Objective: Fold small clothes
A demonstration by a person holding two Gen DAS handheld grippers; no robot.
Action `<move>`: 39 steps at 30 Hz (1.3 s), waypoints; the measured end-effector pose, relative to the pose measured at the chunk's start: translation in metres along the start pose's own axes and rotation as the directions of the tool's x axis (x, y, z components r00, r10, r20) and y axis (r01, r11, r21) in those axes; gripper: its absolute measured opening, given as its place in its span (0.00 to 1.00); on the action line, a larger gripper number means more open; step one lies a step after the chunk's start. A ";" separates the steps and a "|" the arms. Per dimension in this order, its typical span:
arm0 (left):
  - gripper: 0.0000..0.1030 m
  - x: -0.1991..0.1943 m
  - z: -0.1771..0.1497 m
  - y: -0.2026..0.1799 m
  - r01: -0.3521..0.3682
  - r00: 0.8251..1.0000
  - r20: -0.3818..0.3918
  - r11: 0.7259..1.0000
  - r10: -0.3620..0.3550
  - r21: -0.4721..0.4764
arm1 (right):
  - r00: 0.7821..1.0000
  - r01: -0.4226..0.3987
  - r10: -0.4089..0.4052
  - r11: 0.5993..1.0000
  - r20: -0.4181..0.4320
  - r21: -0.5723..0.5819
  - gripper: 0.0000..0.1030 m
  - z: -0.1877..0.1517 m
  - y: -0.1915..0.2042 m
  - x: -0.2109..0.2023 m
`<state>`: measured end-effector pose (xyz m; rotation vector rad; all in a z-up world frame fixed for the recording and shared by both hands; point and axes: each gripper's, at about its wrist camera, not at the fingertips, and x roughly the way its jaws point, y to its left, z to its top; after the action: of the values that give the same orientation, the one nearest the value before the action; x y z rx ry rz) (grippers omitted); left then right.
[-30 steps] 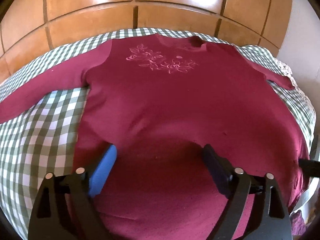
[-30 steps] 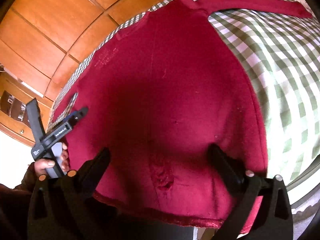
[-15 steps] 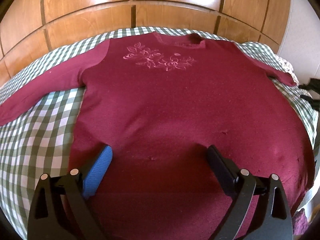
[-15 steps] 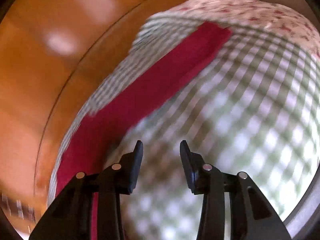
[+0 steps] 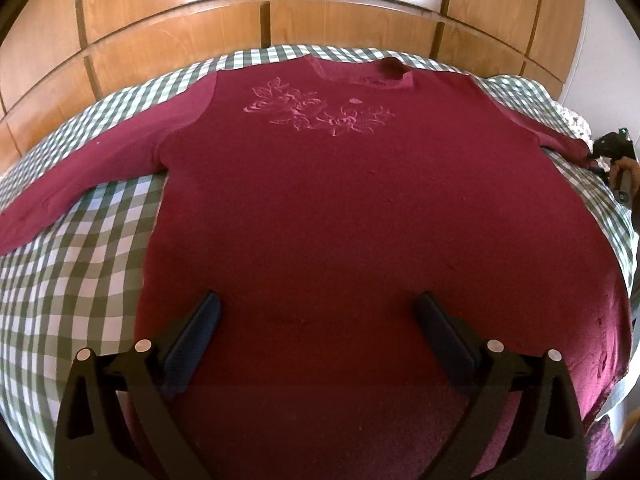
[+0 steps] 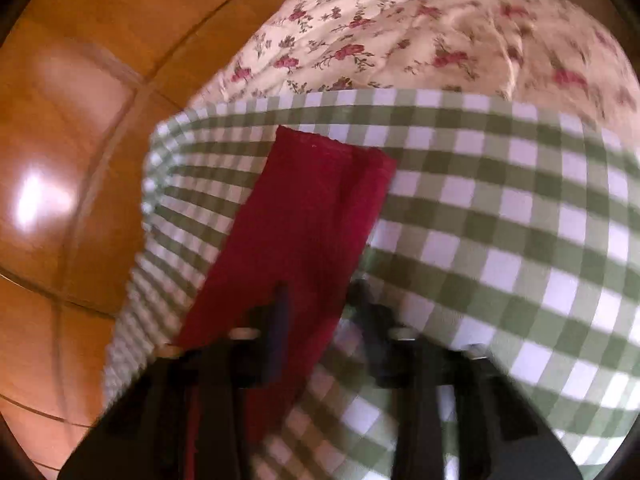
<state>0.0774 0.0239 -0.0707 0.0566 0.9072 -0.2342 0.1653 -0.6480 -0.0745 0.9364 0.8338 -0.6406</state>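
A maroon sweater (image 5: pixel 340 200) with a floral embroidery lies flat, front up, on a green-and-white checked cloth (image 5: pixel 80 260), neck towards the far wooden panels (image 5: pixel 160 20) and both sleeves spread out to the sides. The left gripper (image 5: pixel 318 300) hovers over the near hem, its fingers spread wide with nothing between them. At the far right the right gripper (image 6: pixel 320 290) is at the right sleeve (image 6: pixel 312 208) near the cuff; in a blurred view its fingers stand narrowly apart, the sleeve's edge between them, just short of a flowered fabric (image 6: pixel 420 40).
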 end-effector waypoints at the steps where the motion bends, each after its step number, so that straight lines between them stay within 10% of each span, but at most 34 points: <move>1: 0.95 0.000 0.000 0.000 0.001 1.000 -0.002 1.000 -0.001 -0.002 | 1.000 0.019 -0.019 1.000 0.015 -0.021 0.06 0.001 0.002 -0.003; 6: 0.95 -0.001 0.001 0.000 0.005 1.000 -0.006 1.000 -0.005 -0.002 | 0.996 0.023 -0.022 1.000 0.084 -0.008 0.05 0.006 0.002 -0.026; 13: 0.85 -0.010 0.010 0.012 0.055 0.998 -0.021 0.997 -0.056 -0.049 | 0.961 -0.247 0.264 0.952 0.082 -0.179 0.05 -0.016 0.078 -0.083; 21: 0.84 -0.029 0.013 0.030 0.105 0.994 0.017 0.986 -0.103 -0.132 | 0.865 -0.496 0.473 0.752 -0.169 -0.433 0.05 -0.131 0.202 -0.113; 30: 0.74 -0.034 0.032 0.056 0.215 0.976 0.041 0.938 -0.212 -0.271 | 0.723 -0.691 0.462 0.492 -0.514 -0.529 0.06 -0.317 0.313 -0.099; 32: 0.70 -0.030 0.041 0.062 0.237 0.971 0.040 0.925 -0.236 -0.297 | 0.686 -0.727 0.471 0.447 -0.555 -0.521 0.12 -0.338 0.324 -0.101; 34: 0.70 -0.027 0.050 0.068 0.257 0.966 0.049 0.912 -0.254 -0.321 | 0.661 -0.750 0.492 0.426 -0.566 -0.506 0.41 -0.345 0.322 -0.107; 39: 0.70 -0.015 0.076 0.080 0.274 0.961 0.063 0.893 -0.270 -0.358 | 0.661 -0.751 0.517 0.447 -0.544 -0.487 0.63 -0.334 0.275 -0.120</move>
<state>0.1458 0.0933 -0.0163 -0.4202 0.9334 -0.3225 0.2051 -0.2141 0.0318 0.5801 0.8152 0.5317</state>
